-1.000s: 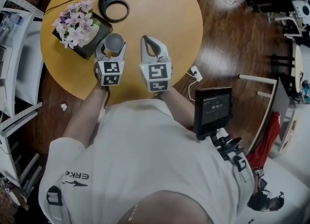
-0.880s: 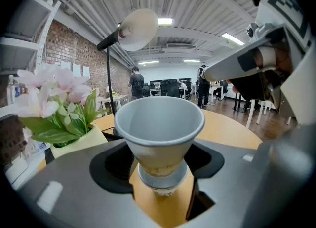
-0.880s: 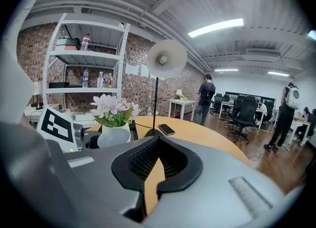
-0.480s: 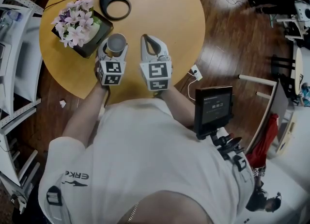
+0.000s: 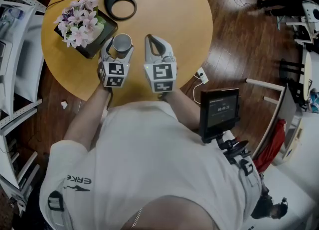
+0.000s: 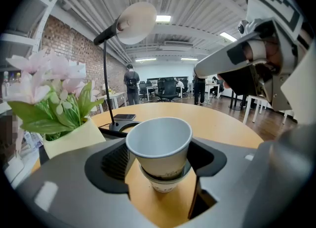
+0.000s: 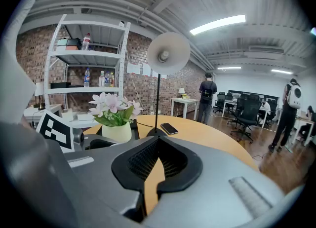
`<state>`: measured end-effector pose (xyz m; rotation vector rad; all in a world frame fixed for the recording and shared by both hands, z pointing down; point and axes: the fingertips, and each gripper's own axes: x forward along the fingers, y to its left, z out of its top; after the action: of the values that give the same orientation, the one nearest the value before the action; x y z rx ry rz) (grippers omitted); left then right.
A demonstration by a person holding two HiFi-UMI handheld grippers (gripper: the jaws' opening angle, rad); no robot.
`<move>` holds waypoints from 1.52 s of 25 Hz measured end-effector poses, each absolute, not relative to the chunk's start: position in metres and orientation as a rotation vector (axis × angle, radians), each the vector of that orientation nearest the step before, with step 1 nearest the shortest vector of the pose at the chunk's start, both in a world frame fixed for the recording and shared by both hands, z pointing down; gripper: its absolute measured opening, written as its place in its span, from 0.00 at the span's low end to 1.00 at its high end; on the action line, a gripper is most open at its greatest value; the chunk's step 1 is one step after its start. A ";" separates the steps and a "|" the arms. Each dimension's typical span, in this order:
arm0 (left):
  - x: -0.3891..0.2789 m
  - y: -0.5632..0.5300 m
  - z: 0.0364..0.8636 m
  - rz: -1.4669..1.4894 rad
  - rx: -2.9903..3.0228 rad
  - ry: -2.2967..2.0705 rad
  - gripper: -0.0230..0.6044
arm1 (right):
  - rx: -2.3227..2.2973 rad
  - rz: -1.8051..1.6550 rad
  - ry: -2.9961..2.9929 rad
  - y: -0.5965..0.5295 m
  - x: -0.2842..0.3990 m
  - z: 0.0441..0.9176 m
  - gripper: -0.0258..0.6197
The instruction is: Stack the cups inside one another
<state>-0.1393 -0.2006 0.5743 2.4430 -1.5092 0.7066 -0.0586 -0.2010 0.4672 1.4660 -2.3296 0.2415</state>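
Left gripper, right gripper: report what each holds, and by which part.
Nothing is held. The left gripper stands clear of the stacked cups between its opening jaws. The right gripper is shut, empty.

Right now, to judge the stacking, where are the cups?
The nested cups stand on the round table between the opening jaws of the left gripper; in the head view, just right of the flower pot.

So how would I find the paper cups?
Find the round wooden table. On it, just right of the pink flowers, the paper cups stand between the left hand-held gripper's opening jaws. Nothing else there is a white cup tucked inside another.
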 end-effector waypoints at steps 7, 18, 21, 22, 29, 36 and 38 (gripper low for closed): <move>-0.137 -0.199 0.575 0.688 2.466 -1.462 0.62 | 1.467 0.241 -2.335 -0.203 -0.059 0.466 0.06; -0.139 -0.193 0.573 0.600 2.424 -1.385 0.66 | 1.467 0.239 -2.342 -0.207 -0.061 0.464 0.06; -0.140 -0.194 0.572 0.602 2.427 -1.396 0.66 | 1.464 0.241 -2.344 -0.207 -0.062 0.466 0.06; -0.140 -0.193 0.572 0.603 2.428 -1.399 0.66 | 1.463 0.241 -2.344 -0.207 -0.062 0.465 0.06; -0.145 -0.191 0.561 0.586 2.445 -1.442 0.66 | 1.469 0.235 -2.350 -0.205 -0.062 0.462 0.06; -0.160 -0.189 0.540 0.494 2.442 -1.554 0.63 | 1.457 0.229 -2.346 -0.203 -0.063 0.462 0.06; -0.163 -0.189 0.531 0.460 2.442 -1.591 0.57 | 1.449 0.225 -2.343 -0.201 -0.063 0.463 0.06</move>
<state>-0.1632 -0.1891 0.5314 2.4424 -1.5914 0.4601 -0.0633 -0.2012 0.4632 1.4491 -2.3425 0.2253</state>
